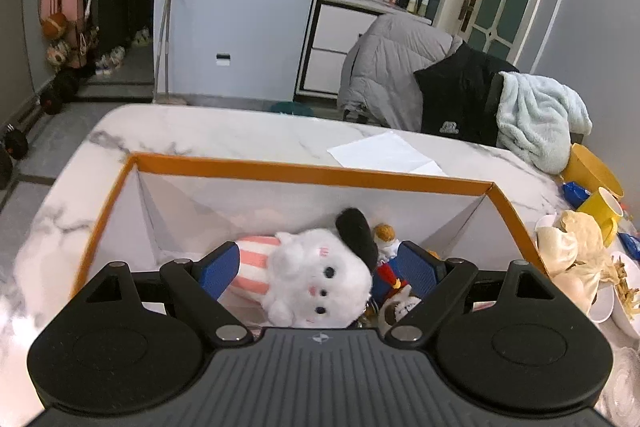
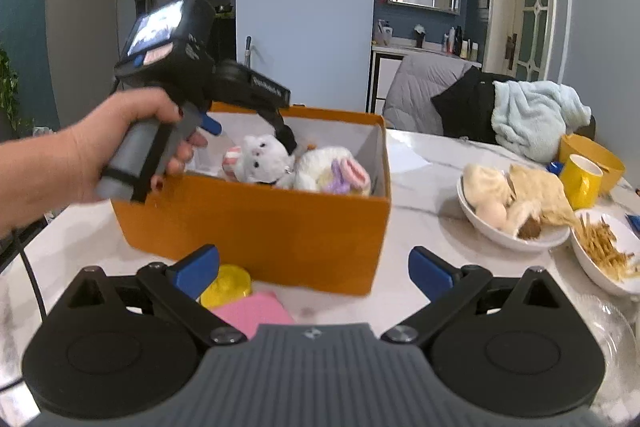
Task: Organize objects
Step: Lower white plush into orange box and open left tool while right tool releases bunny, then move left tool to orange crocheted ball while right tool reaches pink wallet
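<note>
Left wrist view: my left gripper (image 1: pixel 316 267) hangs over the orange box (image 1: pixel 304 173), fingers spread wide around the white plush (image 1: pixel 316 283) lying inside, not pinching it.

Right wrist view: my right gripper (image 2: pixel 314 273) gapes wide and empty before the box, beside a yellow disc (image 2: pixel 228 285) and pink pad (image 2: pixel 256 311).

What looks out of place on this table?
Leftovers sit among the toys: two bowls of food beside the orange box, with a yellow mug behind them. A yellow disc and pink pad lie outside the box. Nothing looks spilled or broken.
</note>
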Demonstrator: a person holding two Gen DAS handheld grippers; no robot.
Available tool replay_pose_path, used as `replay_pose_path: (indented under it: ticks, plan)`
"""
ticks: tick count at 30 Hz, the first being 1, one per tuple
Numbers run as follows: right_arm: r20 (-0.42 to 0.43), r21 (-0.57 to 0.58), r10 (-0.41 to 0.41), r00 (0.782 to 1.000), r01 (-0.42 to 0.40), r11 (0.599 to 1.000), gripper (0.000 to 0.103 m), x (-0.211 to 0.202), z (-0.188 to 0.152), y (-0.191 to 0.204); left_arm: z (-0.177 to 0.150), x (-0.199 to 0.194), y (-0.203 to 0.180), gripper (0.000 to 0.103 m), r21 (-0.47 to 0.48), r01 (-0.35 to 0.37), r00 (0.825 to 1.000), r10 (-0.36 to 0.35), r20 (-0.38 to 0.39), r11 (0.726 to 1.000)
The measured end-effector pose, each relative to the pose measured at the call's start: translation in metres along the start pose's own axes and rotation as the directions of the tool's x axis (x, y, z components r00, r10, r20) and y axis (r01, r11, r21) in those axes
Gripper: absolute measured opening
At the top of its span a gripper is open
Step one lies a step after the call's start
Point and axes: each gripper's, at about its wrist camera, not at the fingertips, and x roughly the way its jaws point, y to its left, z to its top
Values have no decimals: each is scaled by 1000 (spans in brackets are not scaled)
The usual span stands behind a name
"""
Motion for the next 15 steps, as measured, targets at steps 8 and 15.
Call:
replay_pose_path:
  ticks: [8,15]
  plan:
    - [-10,56,-1,1000,2,998,101,3,-7,-15,-4,-26,-11,102,63,-29,998,25,57,998]
    - [-21,60,8,1000,-7,998,101,1,-15,-12,-17,-61,-25,102,133,-76,991,60,118,988]
